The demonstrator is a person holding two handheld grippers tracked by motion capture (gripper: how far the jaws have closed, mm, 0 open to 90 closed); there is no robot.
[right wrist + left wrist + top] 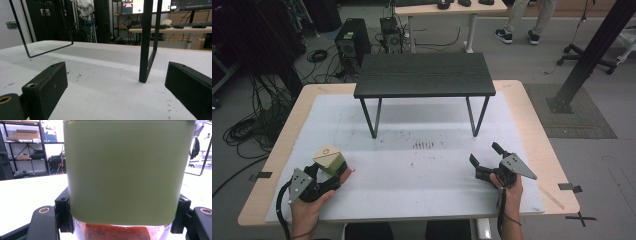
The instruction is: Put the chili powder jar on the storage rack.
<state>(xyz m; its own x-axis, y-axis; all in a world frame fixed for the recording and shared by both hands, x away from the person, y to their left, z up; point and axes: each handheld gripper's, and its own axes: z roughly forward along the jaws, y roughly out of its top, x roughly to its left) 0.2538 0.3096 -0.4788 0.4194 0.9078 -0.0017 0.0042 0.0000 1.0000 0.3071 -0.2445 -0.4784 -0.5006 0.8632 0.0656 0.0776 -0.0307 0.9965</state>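
While the person stands at the near edge of the big desk [522, 100], which has a white mat over most of its top, a small black shelf [424, 75] on thin metal legs stands toward the far side, and the space under it is free. At the near left corner the left gripper [323, 172] holds a jar [330, 160] with a pale green body and a beige lid that bears a small round mark; its fingers [62, 212] are clenched on both sides of the jar, low on its wall. In the left gripper view, a clear band shows below the green part, and inside it I see something red-brown and grainy, perhaps a spice or a sauce; how full the jar is I cannot tell. The right gripper [487, 159] hovers at the near right, its fingers [47, 85] spread wide and holding nothing, with a leg of the shelf seen between them further off. I think the main risk is the low grip: the jar is tall above the fingers, so a quick swing could tip it in the grasp. If the lid is loose, the contents may spill on the mat. Lifting it to the shelf, the lid could also knock the shelf edge.
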